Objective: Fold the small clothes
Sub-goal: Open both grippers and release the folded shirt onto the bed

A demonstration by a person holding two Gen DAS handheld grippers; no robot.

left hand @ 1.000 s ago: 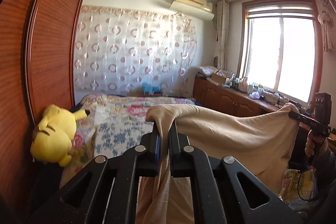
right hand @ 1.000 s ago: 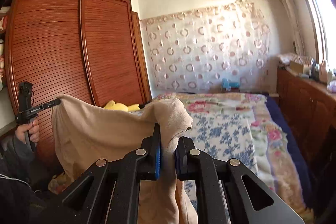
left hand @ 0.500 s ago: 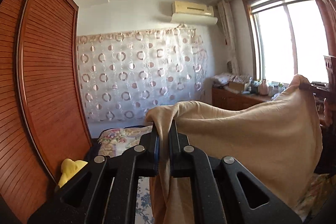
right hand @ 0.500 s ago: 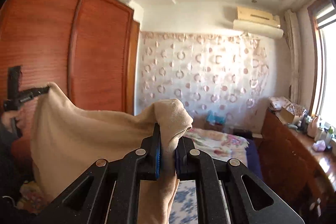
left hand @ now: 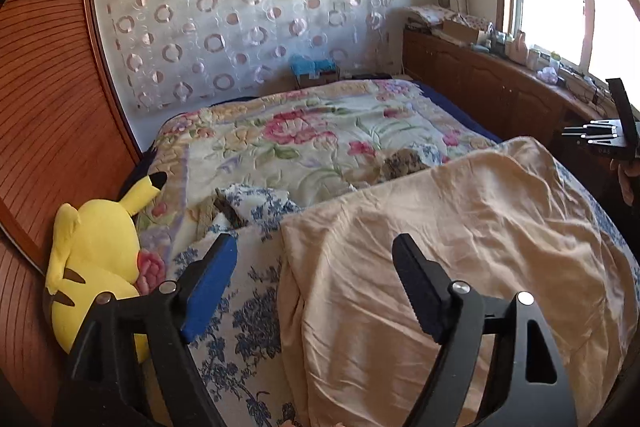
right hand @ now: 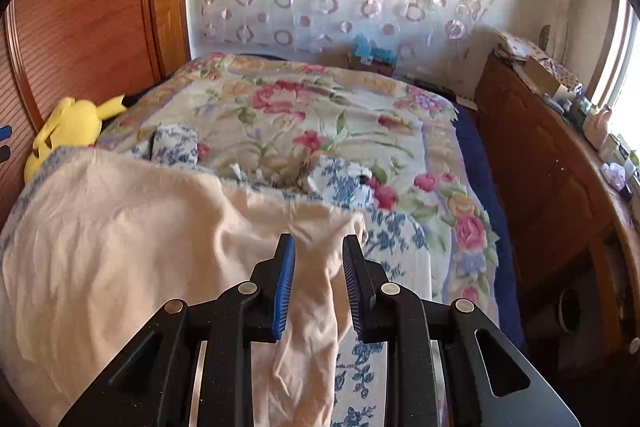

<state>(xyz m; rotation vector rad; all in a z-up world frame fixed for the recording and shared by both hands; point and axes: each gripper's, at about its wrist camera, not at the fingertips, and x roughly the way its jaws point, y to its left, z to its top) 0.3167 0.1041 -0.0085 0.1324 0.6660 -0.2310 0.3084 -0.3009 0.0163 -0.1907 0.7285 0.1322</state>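
- Beige garment spread on the bed, lying over the blue-flowered sheet at the near end, short of the pink-flowered quilt.
- Laid out, wrinkled, apparently in one layer; no fold visible yet, so by judgement only the spreading step done and all the folding left.
- Left gripper hovering above the garment's left part, fingers spread wide, holding nothing.
- Right gripper at the garment's right edge, fingers parted with a narrow strip of the cloth running between them; pads seem clear of the fabric, so likely let go, though slight contact cannot be ruled out.
- Long axis of the garment hard to fix: broad spread running left to right across the bed, far edge roughly straight and facing the quilt, near part hidden under both tools.
- Narrow strip at the right, possibly a sleeve or leg, pointing back toward the person.
- Type of garment not clear.
- Smoothing of creases probably useful before a first fold.
- Yellow plush toy beside the bed's left edge against the wooden wardrobe, apart from the garment.
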